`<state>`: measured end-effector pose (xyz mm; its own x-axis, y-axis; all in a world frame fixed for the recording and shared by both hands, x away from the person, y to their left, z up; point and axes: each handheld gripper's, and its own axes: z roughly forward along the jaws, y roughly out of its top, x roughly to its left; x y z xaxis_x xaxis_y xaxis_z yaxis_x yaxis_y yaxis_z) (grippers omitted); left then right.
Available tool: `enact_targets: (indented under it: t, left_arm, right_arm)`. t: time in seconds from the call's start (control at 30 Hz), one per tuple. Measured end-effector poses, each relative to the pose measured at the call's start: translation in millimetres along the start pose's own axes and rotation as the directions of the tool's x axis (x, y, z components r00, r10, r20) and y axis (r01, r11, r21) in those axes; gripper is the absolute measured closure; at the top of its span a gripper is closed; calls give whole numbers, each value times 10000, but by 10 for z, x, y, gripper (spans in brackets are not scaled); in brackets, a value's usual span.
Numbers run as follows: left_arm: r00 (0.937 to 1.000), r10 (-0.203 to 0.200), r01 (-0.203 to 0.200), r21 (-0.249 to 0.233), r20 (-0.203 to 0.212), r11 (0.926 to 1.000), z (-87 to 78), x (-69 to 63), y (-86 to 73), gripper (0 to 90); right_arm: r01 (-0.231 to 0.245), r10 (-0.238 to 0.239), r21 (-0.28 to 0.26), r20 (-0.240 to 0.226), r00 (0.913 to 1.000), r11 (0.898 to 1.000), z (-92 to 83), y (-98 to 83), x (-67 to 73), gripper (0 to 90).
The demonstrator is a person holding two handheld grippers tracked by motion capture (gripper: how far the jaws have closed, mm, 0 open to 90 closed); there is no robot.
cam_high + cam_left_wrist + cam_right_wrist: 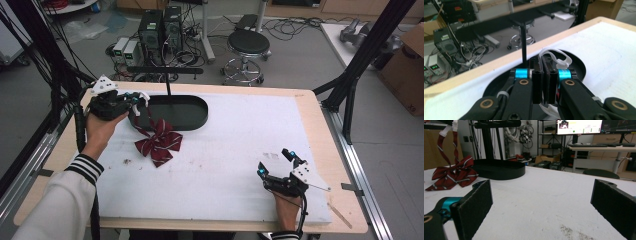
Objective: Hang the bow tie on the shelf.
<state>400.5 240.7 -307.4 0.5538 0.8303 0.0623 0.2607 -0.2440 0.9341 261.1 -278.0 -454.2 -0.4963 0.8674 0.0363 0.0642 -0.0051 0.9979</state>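
A dark red striped bow tie (pixel 159 142) lies partly on the white mat (pixel 230 150), its strap running up to my left gripper (pixel 134 103). That gripper is shut on the strap just over the left end of the black oval stand base (pixel 185 114). In the left gripper view the jaws (pixel 545 82) are pressed together on the strap, and a white elastic loop (pixel 556 56) sticks out past them. The stand's thin post (pixel 524 47) rises just behind. My right gripper (pixel 274 161) rests open near the front right of the mat; nothing lies between its pads (pixel 477 202). In the right gripper view the bow tie (pixel 454 173) hangs at far left.
The stand's post carries a black crossbar (pixel 167 70) above the base. A black frame leg (pixel 357 65) rises at the table's right rear corner. A stool (pixel 248 47) and computer cases (pixel 160 30) stand on the floor beyond the far edge.
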Motion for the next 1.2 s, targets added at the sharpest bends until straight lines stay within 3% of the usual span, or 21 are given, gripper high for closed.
enact_targets:
  t: [0.3,0.77,0.97,1.07,1.2]
  left_arm:
    - [9996,264,-265,-255,-76,9993,94,41,199,870]
    - [9998,157,-150,-617,111,9980,264,139,485,870]
    - [9997,260,-255,-823,47,9963,354,131,644,871]
    - [9985,546,-549,-766,-56,9956,413,120,741,870]
    - [9984,510,-528,-903,-225,9945,472,125,844,870]
  right_arm:
    - [-16,16,-8,-15,10000,10000,1,1,2,29]
    - [33,-33,24,-13,10000,10000,7,2,-5,29]
    - [14,-14,42,-15,10000,10000,6,2,-4,29]
    - [28,-28,20,-19,10000,10000,7,3,-4,29]
    - [38,-38,19,-31,10000,10000,7,2,-4,29]
